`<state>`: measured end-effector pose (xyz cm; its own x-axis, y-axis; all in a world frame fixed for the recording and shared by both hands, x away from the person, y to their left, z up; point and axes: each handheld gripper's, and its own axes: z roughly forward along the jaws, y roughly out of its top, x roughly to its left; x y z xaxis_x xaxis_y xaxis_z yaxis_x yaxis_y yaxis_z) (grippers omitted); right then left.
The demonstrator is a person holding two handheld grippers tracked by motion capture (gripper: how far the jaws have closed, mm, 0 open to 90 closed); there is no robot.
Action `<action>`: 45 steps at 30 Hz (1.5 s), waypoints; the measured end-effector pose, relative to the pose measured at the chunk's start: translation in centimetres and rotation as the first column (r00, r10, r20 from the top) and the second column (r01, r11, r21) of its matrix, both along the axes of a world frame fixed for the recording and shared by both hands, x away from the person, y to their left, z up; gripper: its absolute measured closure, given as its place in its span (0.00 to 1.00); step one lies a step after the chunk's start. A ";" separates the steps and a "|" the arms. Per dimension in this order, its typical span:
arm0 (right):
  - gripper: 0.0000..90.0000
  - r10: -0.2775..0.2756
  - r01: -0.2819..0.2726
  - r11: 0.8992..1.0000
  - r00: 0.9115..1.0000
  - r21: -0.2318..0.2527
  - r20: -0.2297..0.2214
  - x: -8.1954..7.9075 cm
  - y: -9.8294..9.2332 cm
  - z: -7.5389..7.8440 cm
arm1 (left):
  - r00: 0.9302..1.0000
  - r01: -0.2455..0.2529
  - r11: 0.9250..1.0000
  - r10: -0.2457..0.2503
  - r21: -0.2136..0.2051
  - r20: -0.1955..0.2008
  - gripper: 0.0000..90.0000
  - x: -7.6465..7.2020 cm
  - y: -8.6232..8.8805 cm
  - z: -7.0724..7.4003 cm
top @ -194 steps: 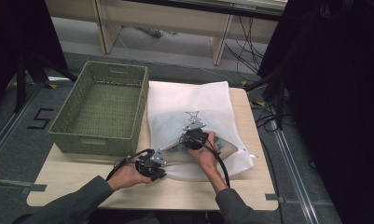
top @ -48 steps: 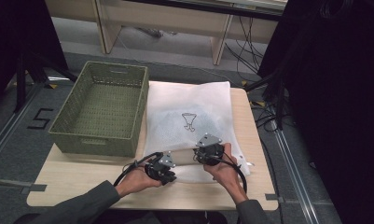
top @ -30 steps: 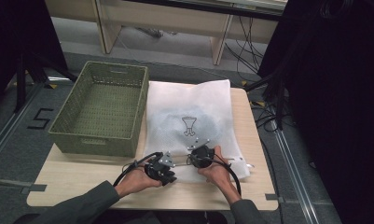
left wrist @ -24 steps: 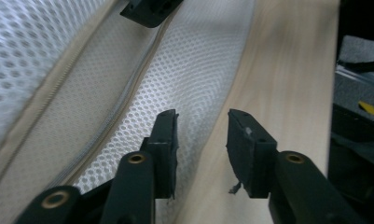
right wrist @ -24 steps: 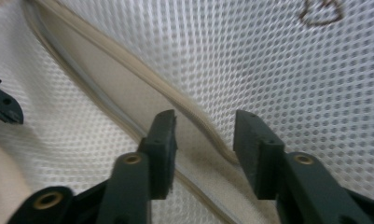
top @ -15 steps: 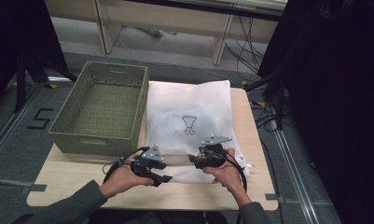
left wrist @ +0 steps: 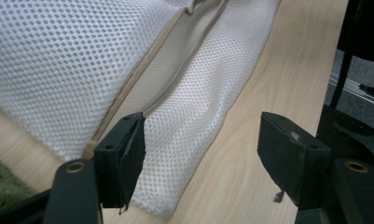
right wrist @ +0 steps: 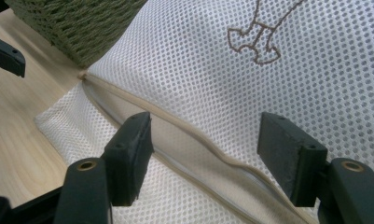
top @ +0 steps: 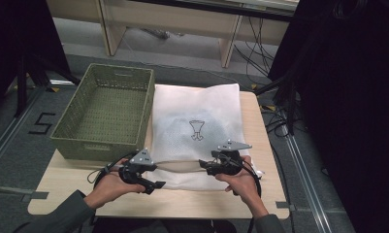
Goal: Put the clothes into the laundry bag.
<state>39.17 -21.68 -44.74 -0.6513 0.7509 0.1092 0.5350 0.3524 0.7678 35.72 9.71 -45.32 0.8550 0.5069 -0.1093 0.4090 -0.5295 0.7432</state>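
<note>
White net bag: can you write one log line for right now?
left gripper: open, at zipper end | right gripper: open over zipper | mesh bag: flat, beside basket

Left table half blocked by green woven plastic basket [top: 105,114]; white mesh laundry bag [top: 197,131] spread alongside, touching. Bare light wooden tabletop [top: 182,204] left along near edge.

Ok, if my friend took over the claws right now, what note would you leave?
Left claw: open, holding nothing, at the near left end of the white mesh laundry bag.
Right claw: open, holding nothing, over the bag's beige zipper seam.
The bag lies flat on the light wooden table, beside the green woven basket.
Done: the zipper looks partly open.
Left: probably grip the seam; goal unknown.
</note>
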 end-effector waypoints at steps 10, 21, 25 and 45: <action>0.35 -0.027 0.027 1.000 1.000 -0.003 -0.015 -0.5 -0.8 -0.3 | 0.999 -0.044 0.999 0.043 0.014 0.013 0.31 -0.4 1.7 -0.2; 0.32 -0.050 0.050 0.998 0.999 0.025 0.015 -2.3 -2.0 -0.4 | 0.999 -0.050 0.999 0.049 0.017 0.018 0.25 -0.6 3.0 -0.5; 0.32 -0.056 0.056 0.998 0.998 0.016 0.007 -3.2 -2.6 -0.4 | 0.998 -0.064 0.998 0.063 0.024 0.030 0.22 -0.8 3.1 -0.7; 0.29 -0.051 0.051 0.999 0.999 -0.006 -0.006 -6.1 -3.4 -0.8 | 0.999 -0.032 0.998 0.030 0.049 0.031 0.20 -1.9 3.4 -1.4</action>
<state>33.09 -25.07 -45.50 -0.6118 0.7835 0.1089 0.5573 0.3292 0.7623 33.86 13.06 -46.73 0.8413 0.5374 -0.0581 0.4036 -0.5532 0.7288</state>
